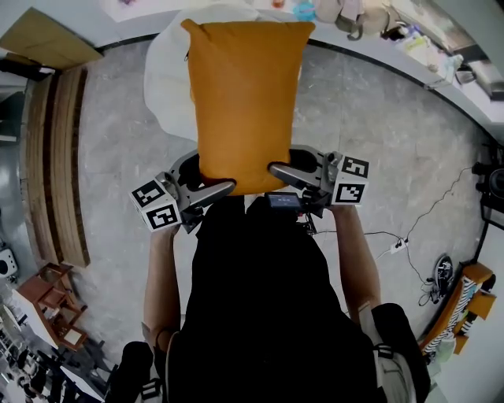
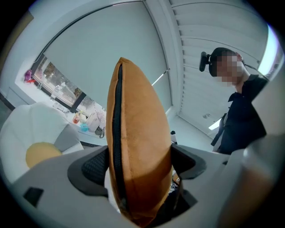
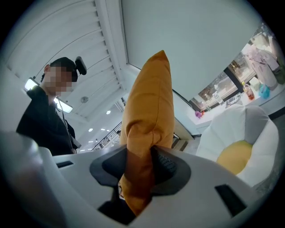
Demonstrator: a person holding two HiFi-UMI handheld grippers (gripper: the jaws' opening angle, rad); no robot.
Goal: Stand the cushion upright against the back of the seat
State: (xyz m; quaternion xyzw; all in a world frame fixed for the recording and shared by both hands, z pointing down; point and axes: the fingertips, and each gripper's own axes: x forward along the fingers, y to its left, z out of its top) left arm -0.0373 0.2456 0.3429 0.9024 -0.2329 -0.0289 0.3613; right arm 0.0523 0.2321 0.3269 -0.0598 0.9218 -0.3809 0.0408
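Note:
An orange cushion [image 1: 244, 102] hangs in front of me, above the grey floor, its far end over a white beanbag seat [image 1: 167, 79]. My left gripper [image 1: 216, 187] is shut on the cushion's near left corner, where the zip edge [image 2: 116, 147] bulges between wide jaws that touch both faces. My right gripper [image 1: 281, 169] pinches the near right corner, and the fabric [image 3: 142, 147] is squeezed thin between its pads. In the gripper views the seat [image 2: 31, 124] [image 3: 236, 124] stands beyond the cushion with a yellow cushion [image 2: 42, 153] [image 3: 236, 156] lying in it.
Wooden slatted steps [image 1: 55, 157] run along the left. A counter with small items [image 1: 354, 16] curves across the top right. A power strip and cables [image 1: 398, 248] lie on the floor at right. A small wooden stool [image 1: 51, 303] stands at lower left.

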